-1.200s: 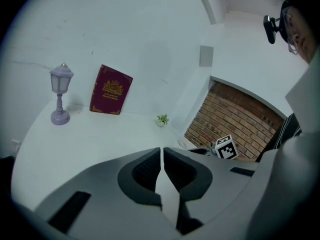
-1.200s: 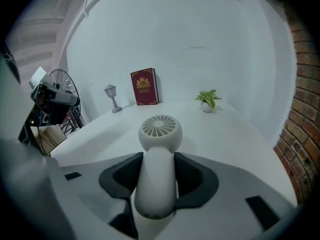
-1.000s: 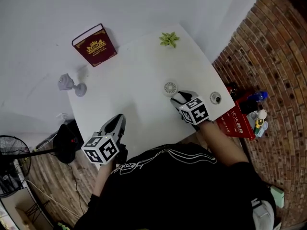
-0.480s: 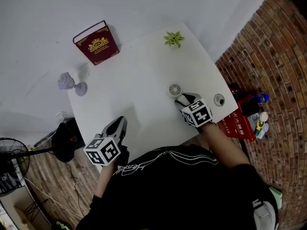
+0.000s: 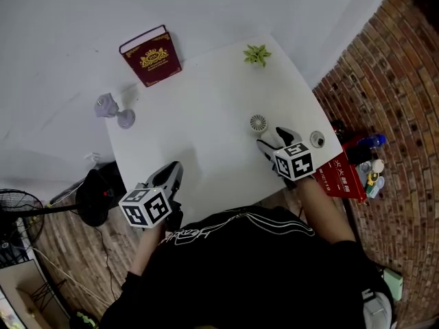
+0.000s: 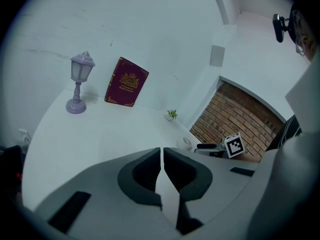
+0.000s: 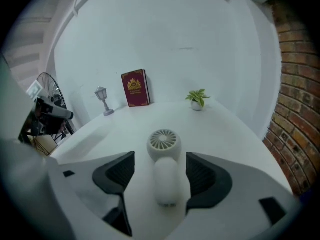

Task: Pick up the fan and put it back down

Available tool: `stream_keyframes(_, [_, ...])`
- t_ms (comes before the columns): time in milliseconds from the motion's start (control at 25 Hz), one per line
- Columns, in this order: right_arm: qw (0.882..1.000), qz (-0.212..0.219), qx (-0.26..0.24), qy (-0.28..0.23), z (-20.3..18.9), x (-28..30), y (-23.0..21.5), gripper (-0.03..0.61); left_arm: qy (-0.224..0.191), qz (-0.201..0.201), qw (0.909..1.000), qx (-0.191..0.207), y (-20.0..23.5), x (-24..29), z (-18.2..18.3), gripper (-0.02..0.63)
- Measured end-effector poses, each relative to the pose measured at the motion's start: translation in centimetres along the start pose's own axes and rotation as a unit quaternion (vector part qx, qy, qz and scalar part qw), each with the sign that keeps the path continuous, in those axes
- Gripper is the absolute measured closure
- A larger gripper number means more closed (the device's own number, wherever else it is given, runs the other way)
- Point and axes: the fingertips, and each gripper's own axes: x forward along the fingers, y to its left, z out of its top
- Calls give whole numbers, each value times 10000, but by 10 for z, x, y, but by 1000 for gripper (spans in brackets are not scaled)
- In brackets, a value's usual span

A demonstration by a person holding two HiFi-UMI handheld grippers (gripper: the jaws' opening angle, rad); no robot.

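Releasing the white fan, now lying flat at 3 o'clock on the table, the right gripper has just opened its jaws off the handle and probably needs to back away cleanly next; the left gripper sits closed, empty.

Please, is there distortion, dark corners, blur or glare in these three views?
Head view: soft, even light, sharp; the lamp throws only a faint shadow. Left gripper view: strong fisheye curve, black corners, bluish tint. Right gripper view: same black corners; the fan is sharp, without glare.
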Motion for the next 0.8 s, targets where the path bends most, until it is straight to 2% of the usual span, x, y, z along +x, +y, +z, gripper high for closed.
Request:
stream_keyframes(120, [9989,270,54,-382,21,-26,29,286,-17,-129,9999,80,-10,-11,9,571])
stream_keyframes(320, [9920,789,-163,-969,52,-73,90,305,-40,-380,9988,300,-31,-31,17,571])
stream_keyframes(520, [9786,1313,165,-1578,65,-118,137,440,-156,-595,9973,399,-48,-51,14,571])
stream_keyframes(640, [9714,1613,348,-1709,60,-135,161,469,-229,-726,9963,409,-58,-64,4,571])
stream_keyframes(760, [9651,1736,415,-1914,56,-149,178,565,-287,-847,9949,470,-69,-76,-4,571])
stream_keyframes(800, [9629,1774,435,-1987,55,-154,183,577,-296,-875,9945,497,-72,-80,-8,571])
